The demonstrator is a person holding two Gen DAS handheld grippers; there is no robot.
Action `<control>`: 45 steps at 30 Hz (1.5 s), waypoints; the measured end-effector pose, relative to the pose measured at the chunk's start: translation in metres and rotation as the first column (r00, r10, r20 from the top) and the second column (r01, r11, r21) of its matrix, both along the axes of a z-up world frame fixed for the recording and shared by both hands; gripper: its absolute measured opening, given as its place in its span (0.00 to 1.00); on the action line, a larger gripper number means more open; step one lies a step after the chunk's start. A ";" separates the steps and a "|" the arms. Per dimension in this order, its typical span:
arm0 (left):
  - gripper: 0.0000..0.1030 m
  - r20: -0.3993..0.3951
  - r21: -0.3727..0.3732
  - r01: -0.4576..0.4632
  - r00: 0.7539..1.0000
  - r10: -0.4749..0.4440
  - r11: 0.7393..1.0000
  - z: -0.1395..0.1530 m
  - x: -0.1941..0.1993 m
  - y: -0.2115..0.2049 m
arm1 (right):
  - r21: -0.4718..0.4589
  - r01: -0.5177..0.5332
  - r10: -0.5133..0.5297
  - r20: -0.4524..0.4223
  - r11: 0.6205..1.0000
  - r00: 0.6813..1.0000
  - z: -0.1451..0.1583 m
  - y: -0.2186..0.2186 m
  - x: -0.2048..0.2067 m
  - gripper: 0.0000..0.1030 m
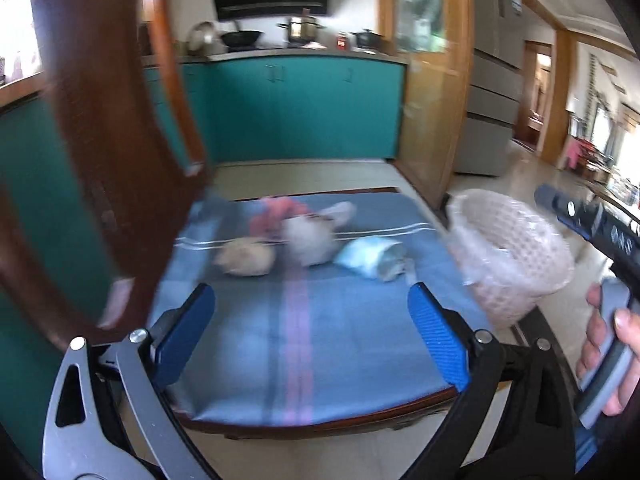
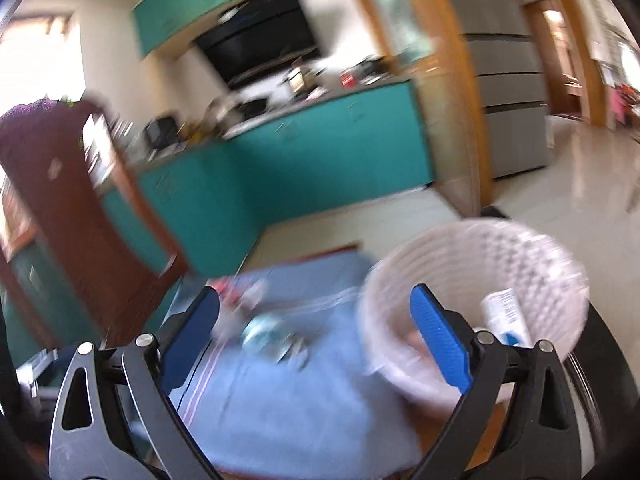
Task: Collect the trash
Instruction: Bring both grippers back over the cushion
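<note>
blurred kitchen, no label readable; left gripper and right gripper jaws both gape empty.

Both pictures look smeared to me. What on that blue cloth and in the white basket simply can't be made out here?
- Pale lumps on the blue cloth: left wrist view, motion blur hides what they are.
- Light blue wrapper: its print is smeared.
- Basket contents: right wrist view, the right tool finger and rim cover all but a white packet.
- Left tool: open, nothing between its fingers.
</note>
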State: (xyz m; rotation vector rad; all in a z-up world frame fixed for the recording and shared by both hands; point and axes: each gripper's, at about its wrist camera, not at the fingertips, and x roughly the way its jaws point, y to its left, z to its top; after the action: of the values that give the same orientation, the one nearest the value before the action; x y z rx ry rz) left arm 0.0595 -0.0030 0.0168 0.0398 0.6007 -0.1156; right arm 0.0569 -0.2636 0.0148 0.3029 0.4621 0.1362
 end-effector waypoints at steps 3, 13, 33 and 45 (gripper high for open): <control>0.94 -0.037 -0.019 0.000 0.999 -0.001 1.000 -0.011 0.005 0.014 | -0.093 -0.068 0.066 -0.024 0.993 0.998 -0.008 0.038 -0.003 0.91; 0.94 -0.097 -0.020 0.006 0.995 -0.008 1.000 -0.029 0.011 0.014 | -0.131 -0.108 0.099 -0.078 0.985 0.992 -0.020 0.059 0.001 0.91; 0.94 -0.106 -0.056 -0.028 0.994 0.022 0.998 -0.031 0.016 0.015 | -0.146 -0.124 0.108 -0.110 0.982 0.988 -0.026 0.058 0.002 0.91; 0.94 -0.110 -0.037 -0.082 0.991 0.077 0.996 -0.039 0.039 0.018 | -0.173 -0.167 0.139 -0.162 0.971 0.977 -0.037 0.068 0.020 0.91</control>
State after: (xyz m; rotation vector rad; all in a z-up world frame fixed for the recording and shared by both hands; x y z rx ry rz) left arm 0.0986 0.0148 -0.0227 -0.0311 0.7077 -0.0531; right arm 0.0771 -0.1952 -0.0226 0.0940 0.6422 0.2209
